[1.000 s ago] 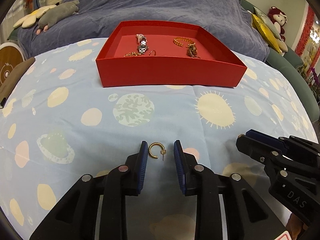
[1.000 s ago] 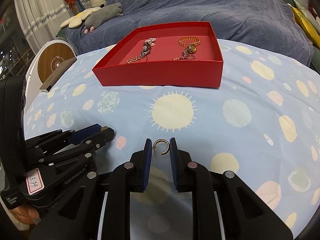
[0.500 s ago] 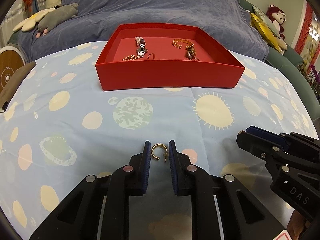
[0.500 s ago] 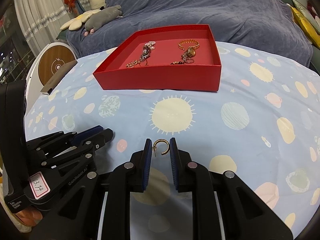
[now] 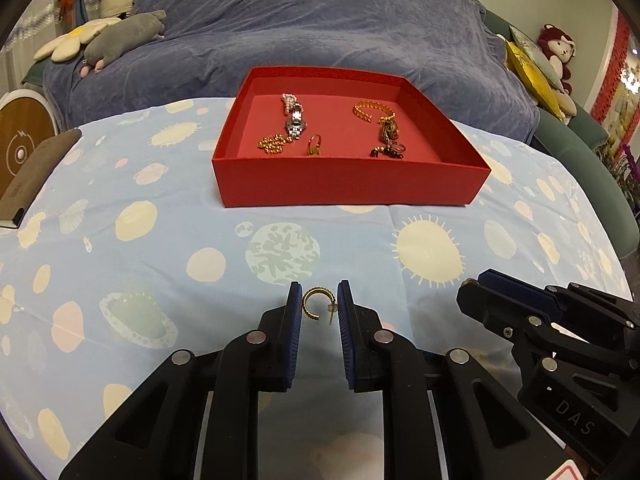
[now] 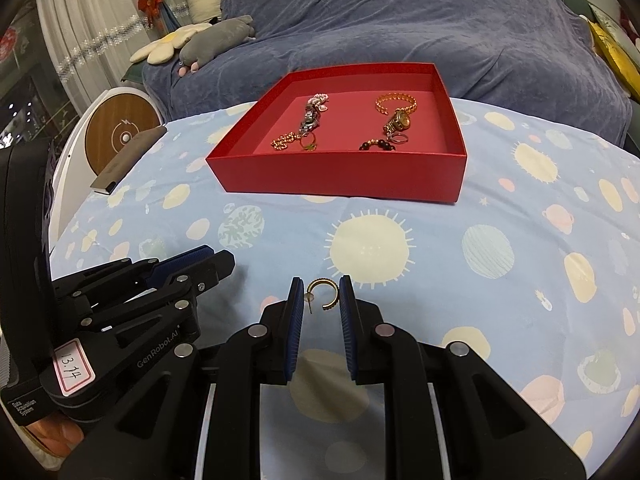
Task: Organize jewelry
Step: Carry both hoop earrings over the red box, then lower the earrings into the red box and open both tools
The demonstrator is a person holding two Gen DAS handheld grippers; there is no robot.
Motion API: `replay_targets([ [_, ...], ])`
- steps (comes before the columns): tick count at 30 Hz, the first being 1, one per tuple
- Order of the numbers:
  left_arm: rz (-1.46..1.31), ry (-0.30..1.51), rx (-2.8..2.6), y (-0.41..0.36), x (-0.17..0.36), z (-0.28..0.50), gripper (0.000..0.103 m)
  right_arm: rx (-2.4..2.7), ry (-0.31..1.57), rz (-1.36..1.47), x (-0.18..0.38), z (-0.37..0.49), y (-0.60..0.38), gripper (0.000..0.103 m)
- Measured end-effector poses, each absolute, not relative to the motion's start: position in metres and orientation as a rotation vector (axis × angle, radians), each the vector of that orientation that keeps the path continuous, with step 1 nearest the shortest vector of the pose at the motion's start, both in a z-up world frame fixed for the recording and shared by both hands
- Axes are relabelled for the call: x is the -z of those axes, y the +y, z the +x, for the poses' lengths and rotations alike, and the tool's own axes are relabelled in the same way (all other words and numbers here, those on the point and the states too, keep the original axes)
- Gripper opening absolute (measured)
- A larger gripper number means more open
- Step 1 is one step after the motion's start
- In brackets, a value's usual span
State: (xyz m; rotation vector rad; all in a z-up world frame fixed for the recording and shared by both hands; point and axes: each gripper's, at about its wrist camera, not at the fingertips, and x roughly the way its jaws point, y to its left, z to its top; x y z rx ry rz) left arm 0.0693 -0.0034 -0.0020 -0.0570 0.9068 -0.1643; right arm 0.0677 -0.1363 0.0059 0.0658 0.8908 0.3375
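Observation:
My left gripper [image 5: 318, 308] is shut on a gold hoop earring [image 5: 316, 304], held above the blue patterned tablecloth. My right gripper [image 6: 319, 298] is shut on a second gold hoop earring [image 6: 325, 294], also off the cloth. The red box [image 5: 348, 184] stands ahead in the middle of the table; it also shows in the right wrist view [image 6: 340, 176]. Inside lie a silver watch [image 5: 295, 122], a gold chain [image 5: 274, 143], a ring [image 5: 314, 146], a gold bracelet [image 5: 370, 111] and a dark bead piece [image 6: 374, 144]. The right gripper shows at the left view's lower right [image 5: 560, 328].
A blue-covered sofa [image 5: 320, 28] with plush toys [image 5: 120, 36] stands behind the table. A brown case [image 5: 32, 176] lies at the table's left edge. A round wooden-faced device [image 6: 120, 136] stands left of the table. The table drops off at the right.
The left gripper closed on its earring and both grippers rose with their earrings, so the box interior shows more from above.

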Motion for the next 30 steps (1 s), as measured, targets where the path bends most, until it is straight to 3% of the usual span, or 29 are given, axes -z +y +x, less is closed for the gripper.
replay_targets([
  [20, -0.048, 0.816, 0.197, -0.005, -0.062, 0.142, 0.016, -0.301, 0.796, 0.084, -0.056, 0.135, -0.138, 0.017],
  [30, -0.069, 0.829, 0.168, -0.014, -0.053, 0.204, 0.016, -0.281, 0.795, 0.104, -0.053, 0.2, -0.128, 0.017],
])
